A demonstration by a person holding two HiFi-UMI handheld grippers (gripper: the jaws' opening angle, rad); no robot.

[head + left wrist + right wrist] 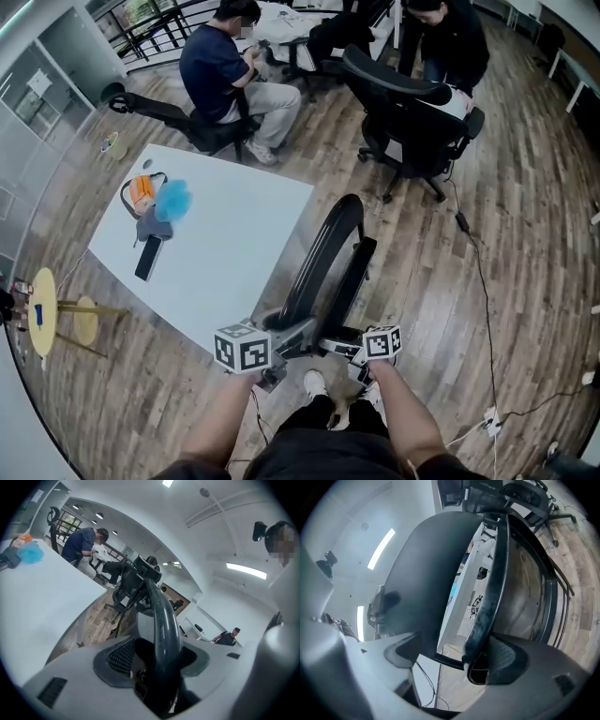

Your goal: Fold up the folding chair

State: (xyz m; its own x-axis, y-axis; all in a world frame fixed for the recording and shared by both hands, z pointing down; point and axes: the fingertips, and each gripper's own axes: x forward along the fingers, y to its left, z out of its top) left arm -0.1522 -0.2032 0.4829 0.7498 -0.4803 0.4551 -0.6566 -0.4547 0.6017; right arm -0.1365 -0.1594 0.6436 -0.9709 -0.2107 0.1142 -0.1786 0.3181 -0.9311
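While the black tube-framed folding chair [325,258] is held near-flat just beside the white tabletop [230,248] — left gripper [157,662] fingers slack round its tube, right gripper [454,654] fingers clamped across seat and frame — it may slip the loose side and strike the tabletop edge.

A white table [239,248] bears a blue fluffy thing [173,200], near a black office chair [412,117] and a seated person [223,70].
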